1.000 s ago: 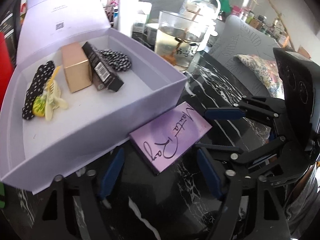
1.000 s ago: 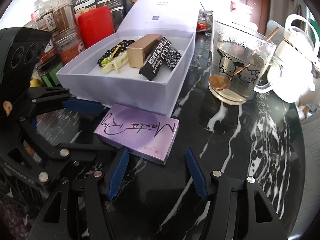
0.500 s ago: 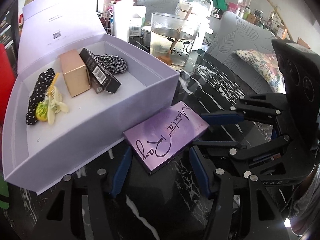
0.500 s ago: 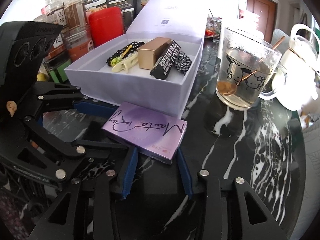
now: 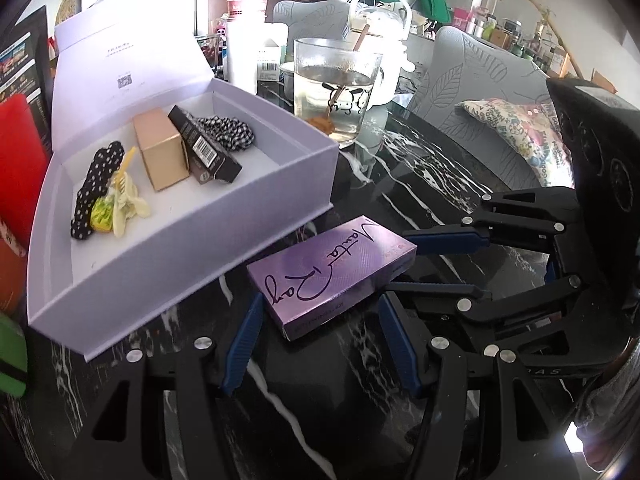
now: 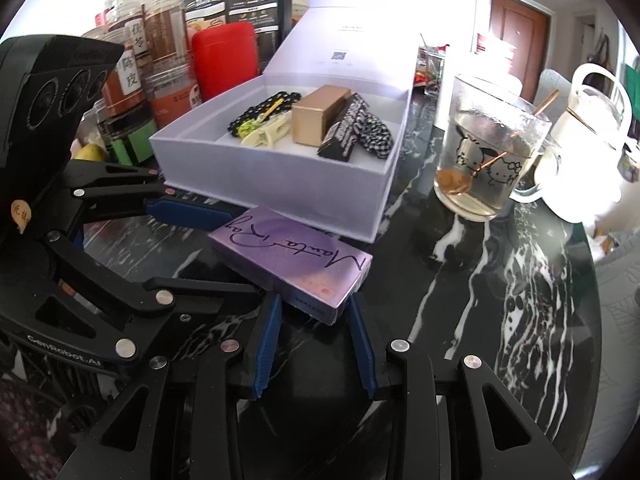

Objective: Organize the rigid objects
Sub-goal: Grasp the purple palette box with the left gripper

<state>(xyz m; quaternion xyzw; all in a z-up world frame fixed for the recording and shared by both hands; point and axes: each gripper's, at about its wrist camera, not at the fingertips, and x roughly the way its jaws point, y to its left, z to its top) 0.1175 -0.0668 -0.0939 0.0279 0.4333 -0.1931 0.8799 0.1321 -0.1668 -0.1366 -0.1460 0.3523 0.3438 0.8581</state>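
A flat purple box [image 5: 332, 276] with black script hangs low over the black marble table [image 6: 460, 300], just in front of the open lavender gift box [image 5: 168, 264]. My left gripper [image 5: 320, 300] is shut on the box's near corner. My right gripper [image 6: 314, 300] is shut on the opposite end [image 6: 320, 292]. Each gripper shows in the other's view: the right gripper [image 5: 396, 260] comes in from the right, the left gripper [image 6: 248, 250] from the left. The gift box holds a gold box [image 5: 160, 152], a black carton [image 5: 204, 148], a checked scrunchie [image 5: 228, 134] and hair clips [image 5: 112, 196].
A glass mug [image 6: 484, 160] of liquid with a spoon stands right of the gift box, with a white kettle [image 6: 588, 140] behind it. A red canister [image 6: 224, 60] and labelled jars [image 6: 160, 40] crowd the left side. A grey chair with a cushion [image 5: 516, 128] stands beyond the table edge.
Both pairs of jaws have narrowed from standing wide around the purple box to pressing on its two ends. Both hands have shifted a little with the box between them.
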